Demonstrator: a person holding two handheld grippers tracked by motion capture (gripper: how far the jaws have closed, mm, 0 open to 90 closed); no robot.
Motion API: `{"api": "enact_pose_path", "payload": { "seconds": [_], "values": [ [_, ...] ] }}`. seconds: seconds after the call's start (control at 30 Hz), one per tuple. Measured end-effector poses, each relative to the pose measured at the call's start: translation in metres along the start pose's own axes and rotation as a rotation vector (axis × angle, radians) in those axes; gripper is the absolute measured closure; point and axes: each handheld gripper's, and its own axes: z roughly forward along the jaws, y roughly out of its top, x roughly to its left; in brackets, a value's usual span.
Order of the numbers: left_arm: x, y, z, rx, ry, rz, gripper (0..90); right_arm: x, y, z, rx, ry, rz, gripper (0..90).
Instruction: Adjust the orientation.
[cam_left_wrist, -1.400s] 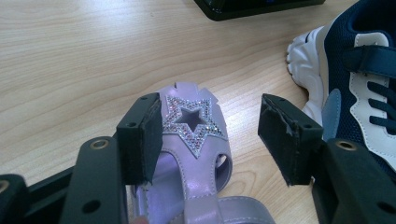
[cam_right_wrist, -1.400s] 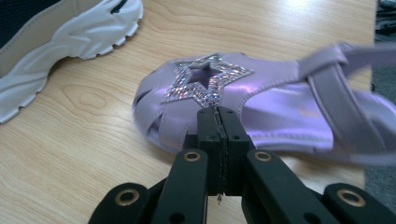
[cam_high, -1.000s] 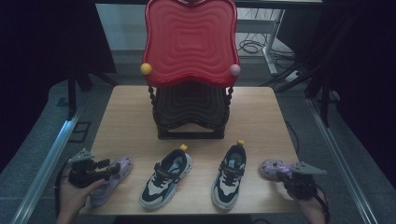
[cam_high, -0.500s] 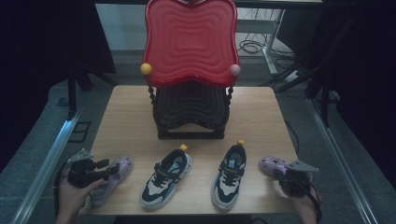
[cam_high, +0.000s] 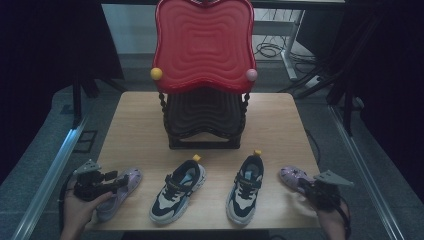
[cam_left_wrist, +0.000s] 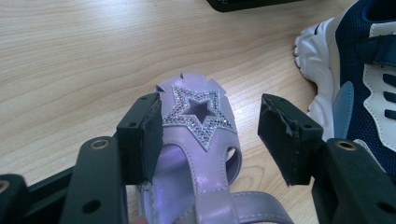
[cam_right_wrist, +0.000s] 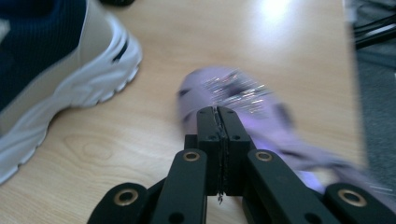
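Left sandal (cam_left_wrist: 201, 140): lilac, with a glittery star on the toe strap; it lies at the table's (cam_high: 130, 125) front left corner, toe pointing away from me.
Left gripper (cam_left_wrist: 210, 128): my jaws stand released, one on each side of the toe strap; the left pad looks to be against the strap's edge, the right pad is clear of it.
Right sandal (cam_right_wrist: 243, 100): the matching lilac one, near the table's front right corner, blurred in my right gripper view.
Right gripper (cam_right_wrist: 218, 116): clenched, pads pressed flat together with nothing between them, tips over the sandal; whether they touch it I cannot tell.
Sneakers: the left sneaker (cam_high: 178, 191) and right sneaker (cam_high: 245, 187) sit side by side between the two sandals along the front edge.
Shoe rack (cam_high: 202, 85): red-topped and dark below, at the back middle of the table.
Doing it well: I judge the left side is ready to grip. I would centre the strap between the pads, close gently, and lift level, keeping clear of the sneaker just beside it.
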Motion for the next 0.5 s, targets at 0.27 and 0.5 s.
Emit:
{"api": "enact_pose_path", "payload": {
  "seconds": [0.27, 0.5],
  "values": [
    [0.0, 0.0, 0.0, -0.011, 0.01, -0.002, 40.4, -0.04, -0.006, -0.029, -0.078, -0.063, 0.089, 89.3],
    [-0.001, 0.0, 0.003, 0.001, 0.006, 0.003, 40.3, -0.063, -0.014, -0.029, -0.068, -0.1, 0.123, 89.3]
  ]
}}
